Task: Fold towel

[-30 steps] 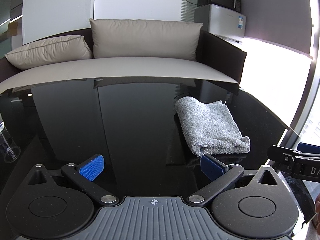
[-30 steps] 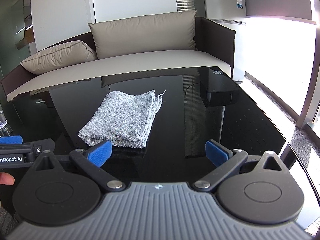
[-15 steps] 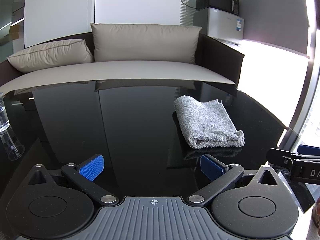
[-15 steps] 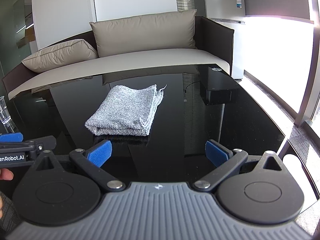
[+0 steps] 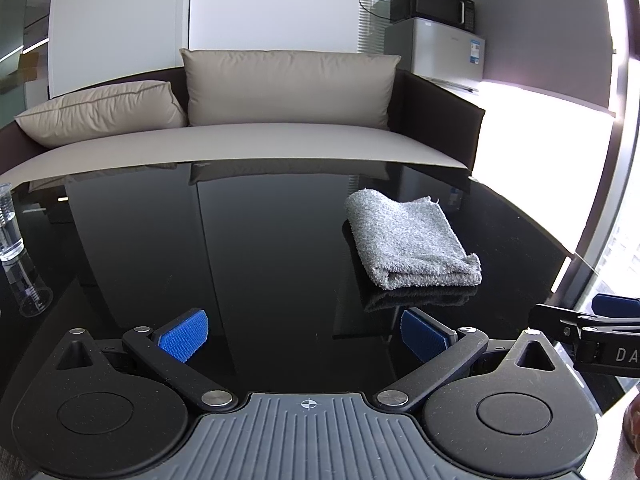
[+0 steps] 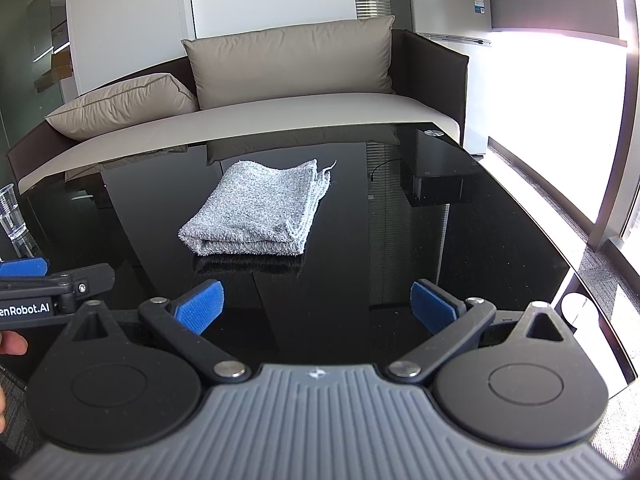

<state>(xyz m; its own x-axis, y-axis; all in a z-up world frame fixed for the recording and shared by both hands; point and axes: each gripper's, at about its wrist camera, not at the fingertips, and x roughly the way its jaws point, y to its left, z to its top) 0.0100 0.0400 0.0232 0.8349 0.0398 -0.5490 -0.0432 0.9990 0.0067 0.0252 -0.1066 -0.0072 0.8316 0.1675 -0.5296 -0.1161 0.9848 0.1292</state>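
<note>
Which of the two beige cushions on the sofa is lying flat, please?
The smaller cushion at the sofa's left end lies flat on the seat; the larger cushion stands upright against the backrest.

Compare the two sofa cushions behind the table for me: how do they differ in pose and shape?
The back cushion stands upright against the sofa back, while the side cushion lies slumped at the left end. The back cushion looks flatter and squarer; the side cushion looks plumper, tapering toward its outer end, with a visible seam. Both are the same beige, and both sit beyond the black table holding the folded towel.
</note>
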